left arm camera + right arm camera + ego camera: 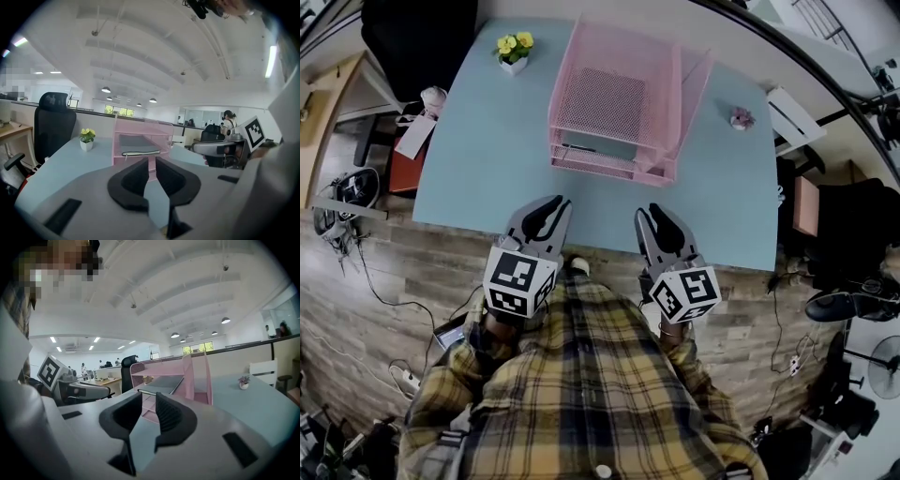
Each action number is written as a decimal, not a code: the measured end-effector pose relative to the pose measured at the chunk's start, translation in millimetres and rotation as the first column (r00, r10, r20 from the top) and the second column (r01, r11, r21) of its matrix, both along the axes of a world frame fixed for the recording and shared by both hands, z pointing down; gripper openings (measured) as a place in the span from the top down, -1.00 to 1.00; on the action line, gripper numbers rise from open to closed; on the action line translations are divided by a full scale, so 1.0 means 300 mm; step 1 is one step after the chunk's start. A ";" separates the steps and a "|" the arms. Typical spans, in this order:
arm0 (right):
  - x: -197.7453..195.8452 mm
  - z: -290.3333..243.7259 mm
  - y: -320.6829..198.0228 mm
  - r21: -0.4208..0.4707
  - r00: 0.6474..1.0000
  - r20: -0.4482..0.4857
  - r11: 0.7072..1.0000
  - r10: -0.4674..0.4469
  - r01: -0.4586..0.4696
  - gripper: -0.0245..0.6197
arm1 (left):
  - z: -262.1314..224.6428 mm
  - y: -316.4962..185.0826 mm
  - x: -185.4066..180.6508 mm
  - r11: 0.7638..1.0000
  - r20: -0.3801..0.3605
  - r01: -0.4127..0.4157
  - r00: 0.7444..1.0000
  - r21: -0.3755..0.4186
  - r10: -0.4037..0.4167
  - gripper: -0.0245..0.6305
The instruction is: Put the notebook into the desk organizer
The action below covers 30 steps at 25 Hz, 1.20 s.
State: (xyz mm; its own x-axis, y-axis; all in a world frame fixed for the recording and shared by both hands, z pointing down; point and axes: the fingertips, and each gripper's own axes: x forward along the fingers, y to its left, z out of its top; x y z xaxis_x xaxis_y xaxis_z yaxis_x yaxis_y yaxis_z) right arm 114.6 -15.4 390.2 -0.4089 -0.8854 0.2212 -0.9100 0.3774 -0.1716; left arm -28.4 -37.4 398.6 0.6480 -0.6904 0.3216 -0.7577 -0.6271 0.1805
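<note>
Pink wire mesh makes up the desk organizer (661, 75), a stack of open-fronted trays with a tall slanted divider on its right side. It stands on a smooth, matte, pale blue table (487, 141). The notebook (140, 152) lies flat inside it, on the tray just below the top one. It is a thin rectangular book with a grey cover, and a pale edge of pages faces the open front. In the head view the cover shows in that tray's mouth and dimly through the mesh above.

Both claws are light grey plastic with black, ribbed pads that curve inward like a beak. The left gripper (151, 161) has its pads a narrow gap apart. Only tabletop shows between them, so it holds nothing. The right gripper (149, 398) is the same, with its pads slightly parted and empty. Each carries a white cube (520, 279) printed with black square markers. The two hang side by side at the near edge of the table, in front of a yellow-and-black plaid shirt (581, 394).

The notebook sits well apart from both claws, ahead of them across bare tabletop and roughly between their two lines.

A white pot of yellow flowers (514, 47) stands near the table's far left corner. A smaller pot of pinkish flowers (742, 117) stands to the organizer's right.
</note>
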 end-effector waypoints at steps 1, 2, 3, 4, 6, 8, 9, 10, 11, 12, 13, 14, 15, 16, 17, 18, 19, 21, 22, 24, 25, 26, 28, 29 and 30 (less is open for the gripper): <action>0.009 0.000 0.006 0.000 1.000 0.001 1.000 0.008 -0.008 0.66 | 0.002 0.004 0.001 1.000 0.000 -0.003 1.000 -0.003 0.003 0.81; 0.018 0.000 0.011 0.000 1.000 0.002 1.000 0.015 -0.015 0.70 | 0.004 0.008 0.003 1.000 -0.002 -0.006 1.000 -0.006 0.006 0.84; 0.026 0.001 0.017 -0.002 1.000 0.004 1.000 0.021 -0.021 0.73 | 0.005 0.011 0.004 1.000 -0.007 -0.009 1.000 -0.012 0.009 0.86; 0.033 0.003 0.023 -0.004 1.000 0.004 1.000 0.025 -0.025 0.76 | 0.008 0.014 0.006 1.000 -0.014 -0.011 1.000 -0.019 0.011 0.90; 0.043 0.010 0.032 -0.007 0.999 0.007 0.999 0.032 -0.031 0.83 | 0.014 0.018 0.007 0.999 -0.022 -0.016 1.000 -0.029 0.015 0.94; 0.049 0.016 0.040 -0.011 0.999 0.019 0.999 0.033 -0.033 0.85 | 0.020 0.022 0.009 0.999 -0.022 -0.023 1.000 -0.034 0.022 0.95; 0.052 0.017 0.044 -0.012 0.999 0.028 0.999 0.033 -0.032 0.87 | 0.021 0.025 0.011 0.999 -0.024 -0.029 0.999 -0.036 0.028 0.95; 0.055 0.018 0.048 -0.013 0.999 0.036 0.999 0.033 -0.032 0.89 | 0.022 0.029 0.014 0.999 -0.028 -0.036 0.999 -0.038 0.035 0.95; 0.058 0.020 0.051 -0.014 0.999 0.041 0.999 0.032 -0.031 0.90 | 0.022 0.033 0.017 0.998 -0.032 -0.042 0.999 -0.040 0.041 0.95; 0.062 0.023 0.054 -0.015 0.999 0.042 0.999 0.031 -0.031 0.91 | 0.024 0.035 0.020 0.998 -0.034 -0.048 0.998 -0.042 0.047 0.95; 0.065 0.025 0.057 -0.016 0.999 0.042 0.999 0.031 -0.030 0.91 | 0.026 0.038 0.023 0.998 -0.033 -0.053 0.998 -0.044 0.051 0.95; 0.067 0.028 0.059 -0.018 0.999 0.042 0.999 0.031 -0.030 0.91 | 0.028 0.039 0.025 0.997 -0.032 -0.056 0.998 -0.047 0.054 0.95; 0.070 0.031 0.060 -0.021 0.999 0.043 0.999 0.031 -0.030 0.91 | 0.031 0.040 0.027 0.997 -0.031 -0.058 0.998 -0.049 0.057 0.95; 0.072 0.034 0.063 -0.024 0.999 0.043 0.999 0.031 -0.030 0.91 | 0.033 0.040 0.029 0.997 -0.030 -0.059 0.998 -0.052 0.058 0.95; 0.075 0.036 0.064 -0.025 0.999 0.042 0.999 0.032 -0.031 0.91 | 0.035 0.040 0.032 0.997 -0.028 -0.060 0.998 -0.054 0.058 0.95; 0.079 0.037 0.065 -0.025 0.998 0.044 0.999 0.034 -0.033 0.92 | 0.038 0.040 0.034 0.997 -0.027 -0.060 0.998 -0.056 0.059 0.95; 0.084 0.038 0.065 -0.025 0.998 0.048 0.999 0.036 -0.035 0.92 | 0.039 0.038 0.037 0.997 -0.027 -0.060 0.998 -0.057 0.059 0.95; 0.097 0.039 0.062 -0.028 0.998 0.057 0.999 0.040 -0.038 0.92 | 0.040 0.035 0.043 0.997 -0.030 -0.061 0.998 -0.057 0.059 0.95; 0.104 0.037 0.059 -0.029 0.997 0.057 0.999 0.042 -0.041 0.92 | 0.039 0.034 0.045 0.997 -0.030 -0.061 0.998 -0.057 0.059 0.95; 0.111 0.034 0.051 -0.028 0.998 0.052 0.999 0.044 -0.043 0.92 | 0.038 0.030 0.046 0.996 -0.033 -0.060 0.998 -0.059 0.059 0.95; 0.112 0.033 0.047 -0.026 0.998 0.050 0.999 0.043 -0.041 0.92 | 0.039 0.027 0.046 0.996 -0.036 -0.060 0.998 -0.062 0.058 0.95; 0.112 0.034 0.044 -0.026 0.998 0.049 0.999 0.041 -0.040 0.92 | 0.039 0.024 0.046 0.996 -0.040 -0.059 0.998 -0.064 0.056 0.95; 0.112 0.038 0.038 -0.029 0.998 0.049 0.999 0.044 -0.042 0.92 | 0.040 0.017 0.045 0.996 -0.046 -0.057 0.998 -0.067 0.054 0.95; 0.112 0.040 0.036 -0.032 0.998 0.051 0.999 0.046 -0.044 0.92 | 0.040 0.015 0.044 0.996 -0.047 -0.056 0.997 -0.067 0.053 0.95; 0.112 0.042 0.033 -0.033 0.997 0.053 0.998 0.047 -0.046 0.92 | 0.040 0.012 0.043 0.996 -0.048 -0.056 0.997 -0.067 0.053 0.95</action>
State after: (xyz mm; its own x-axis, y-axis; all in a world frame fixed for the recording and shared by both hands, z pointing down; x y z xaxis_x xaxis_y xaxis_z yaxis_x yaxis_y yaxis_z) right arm 148.2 -5.4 402.7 -0.3794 -0.8965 0.2288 -0.9157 0.3283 -0.2319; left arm -15.5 -33.8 410.5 0.6993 -0.6309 0.3361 -0.7126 -0.6523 0.2583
